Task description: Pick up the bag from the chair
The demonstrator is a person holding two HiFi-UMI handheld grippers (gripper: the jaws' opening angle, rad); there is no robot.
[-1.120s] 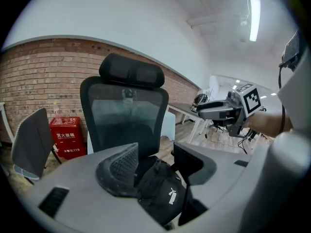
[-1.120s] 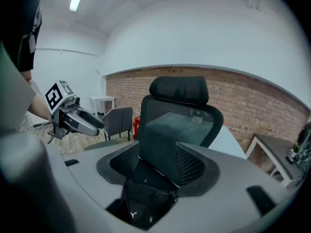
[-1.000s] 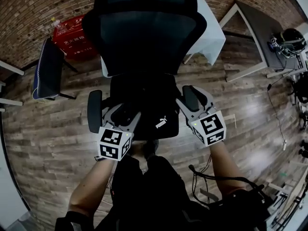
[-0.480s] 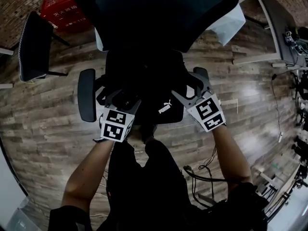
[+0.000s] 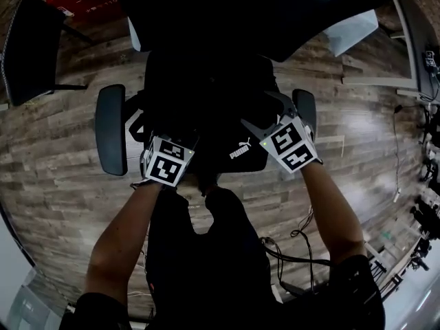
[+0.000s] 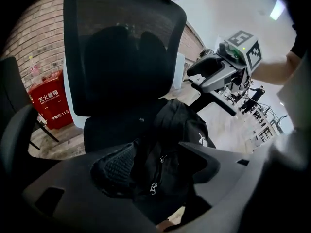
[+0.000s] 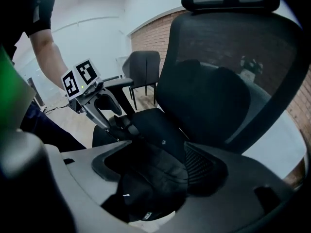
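Observation:
A black bag (image 5: 227, 139) with a white logo lies on the seat of a black mesh office chair (image 5: 110, 129). My left gripper (image 5: 176, 137) sits at the bag's left side, its jaws open around a mesh pocket and zipper of the bag (image 6: 163, 152). At the bag's right side my right gripper (image 5: 267, 121) is also open, and the bag (image 7: 150, 176) fills the gap between its jaws. In the left gripper view the right gripper (image 6: 214, 74) shows beyond the bag. The left gripper (image 7: 116, 123) shows at the bag's far side in the right gripper view.
The chair's backrest (image 6: 121, 57) rises right behind the bag, with armrests (image 5: 304, 108) on both sides. A red box (image 6: 48, 106) stands by the brick wall. A second dark chair (image 5: 27, 40) is at the left, a white table (image 5: 354, 33) at the right. Cables (image 5: 302, 232) lie on the wood floor.
Both grippers have moved forward and inward onto the bag's sides. The head view has shifted forward over the chair. The bag has not moved.

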